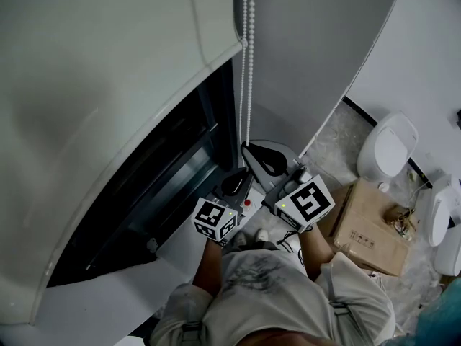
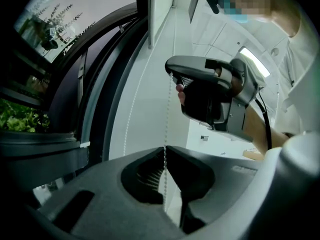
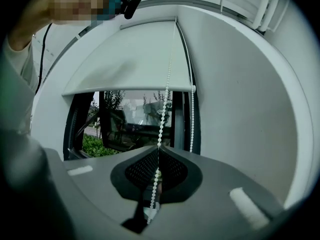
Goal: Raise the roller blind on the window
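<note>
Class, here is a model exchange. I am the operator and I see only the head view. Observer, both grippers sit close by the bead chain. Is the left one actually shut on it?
Observer: Yes. In the left gripper view, the left gripper has its fingers closed on the bead chain, which runs straight up from between them.
Operator: And the right one?
Observer: The right gripper is shut on the chain too. Its own view shows the beads passing between its closed fingers.
Operator: How far down does the blind hang?
Observer: In the right gripper view, the roller blind covers only the upper part of the window. Greenery outside shows below its bottom edge.
</note>
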The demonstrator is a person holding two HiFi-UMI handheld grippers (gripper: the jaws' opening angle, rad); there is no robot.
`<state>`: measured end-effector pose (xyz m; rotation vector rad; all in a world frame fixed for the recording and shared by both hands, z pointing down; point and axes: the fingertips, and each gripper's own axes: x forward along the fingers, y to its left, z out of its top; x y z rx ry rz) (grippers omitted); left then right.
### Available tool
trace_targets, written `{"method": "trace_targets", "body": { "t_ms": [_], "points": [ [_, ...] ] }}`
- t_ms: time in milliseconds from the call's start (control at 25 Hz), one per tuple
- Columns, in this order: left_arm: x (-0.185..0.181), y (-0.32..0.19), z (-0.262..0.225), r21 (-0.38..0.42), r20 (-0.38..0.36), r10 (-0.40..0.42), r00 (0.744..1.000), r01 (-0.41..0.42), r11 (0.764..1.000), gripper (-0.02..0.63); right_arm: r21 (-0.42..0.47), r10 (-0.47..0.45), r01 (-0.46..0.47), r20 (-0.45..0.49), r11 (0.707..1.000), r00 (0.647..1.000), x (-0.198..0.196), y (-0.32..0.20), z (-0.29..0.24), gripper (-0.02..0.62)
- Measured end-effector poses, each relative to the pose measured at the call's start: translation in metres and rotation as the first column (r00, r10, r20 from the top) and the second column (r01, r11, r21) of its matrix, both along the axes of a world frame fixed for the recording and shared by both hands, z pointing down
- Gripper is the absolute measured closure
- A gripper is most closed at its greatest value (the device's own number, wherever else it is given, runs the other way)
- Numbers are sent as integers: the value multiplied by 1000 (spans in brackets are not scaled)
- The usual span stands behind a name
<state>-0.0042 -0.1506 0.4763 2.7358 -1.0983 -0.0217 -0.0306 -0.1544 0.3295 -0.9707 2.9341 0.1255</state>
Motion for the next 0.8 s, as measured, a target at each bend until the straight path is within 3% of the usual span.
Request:
{"method": "trace_targets", "body": {
  "t_ms": [800],
  "points": [
    [2,13,76,-110,43,27,999,-22,994,583,-105,12,-18,-62,994,998,-1,13,73,584]
  ]
}}
